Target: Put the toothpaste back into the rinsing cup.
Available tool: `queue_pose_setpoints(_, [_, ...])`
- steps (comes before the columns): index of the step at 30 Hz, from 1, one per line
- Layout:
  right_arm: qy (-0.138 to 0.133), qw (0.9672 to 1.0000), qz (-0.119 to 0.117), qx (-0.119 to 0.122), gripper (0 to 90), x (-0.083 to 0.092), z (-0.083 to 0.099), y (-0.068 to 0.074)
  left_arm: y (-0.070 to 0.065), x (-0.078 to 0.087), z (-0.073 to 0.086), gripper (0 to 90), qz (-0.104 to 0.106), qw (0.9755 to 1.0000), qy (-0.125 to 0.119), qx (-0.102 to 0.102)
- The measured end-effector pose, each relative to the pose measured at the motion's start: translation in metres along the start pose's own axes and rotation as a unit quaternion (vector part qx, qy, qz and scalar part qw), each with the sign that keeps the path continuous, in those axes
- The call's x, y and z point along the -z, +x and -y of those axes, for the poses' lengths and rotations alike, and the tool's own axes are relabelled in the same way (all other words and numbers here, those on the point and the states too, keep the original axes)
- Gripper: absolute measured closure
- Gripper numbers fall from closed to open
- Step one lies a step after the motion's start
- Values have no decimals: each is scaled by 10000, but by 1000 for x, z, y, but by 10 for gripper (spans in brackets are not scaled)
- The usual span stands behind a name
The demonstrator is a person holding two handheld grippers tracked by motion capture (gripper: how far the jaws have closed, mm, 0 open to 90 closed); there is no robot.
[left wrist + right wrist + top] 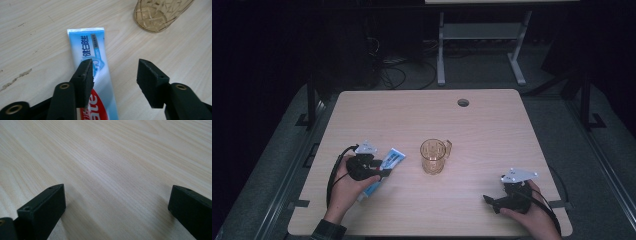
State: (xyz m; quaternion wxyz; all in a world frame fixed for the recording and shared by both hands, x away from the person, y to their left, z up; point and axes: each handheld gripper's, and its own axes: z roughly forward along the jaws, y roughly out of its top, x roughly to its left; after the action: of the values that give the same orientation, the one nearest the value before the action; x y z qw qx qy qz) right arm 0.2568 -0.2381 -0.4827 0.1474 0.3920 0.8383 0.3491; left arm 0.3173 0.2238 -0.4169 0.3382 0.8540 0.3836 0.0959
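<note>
A blue, white and red toothpaste tube (388,165) lies flat on the wooden table (492,130), left of centre. My left gripper (379,173) hovers just over the tube's middle, held by a hand. In the left gripper view the tube (93,53) runs under the left jaw, and the gripper (115,75) is open with bare table between the jaws. An amber glass mug (434,156) with a handle stands upright at the table's centre; its base (160,13) shows at top right. My right gripper (490,201) rests open near the front right, and its own view (116,202) has bare wood between the jaws.
A round cable hole (463,102) sits near the table's far edge. Behind the table a white desk frame (482,45) and loose cables (392,70) stand on the dark floor. Wide bare wood lies between the mug and the right gripper.
</note>
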Motion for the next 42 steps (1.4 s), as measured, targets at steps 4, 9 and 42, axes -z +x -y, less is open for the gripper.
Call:
queue_pose_setpoints(4, [-1, 10000, 0, -4, 5, 0, 0, 0, 5, -4, -5, 407, -78, 9999, 67, 1])
queue_pose_setpoints(9, [-1, 10000, -1, -2, 5, 0, 0, 0, 10, -9, -12, 371, -216, 9997, 138, 20])
queue_pose_setpoints(42, [0, 10000, -1, -3, 5, 0, 0, 0, 20, -65, -26, 319, -605, 9950, 789, 97])
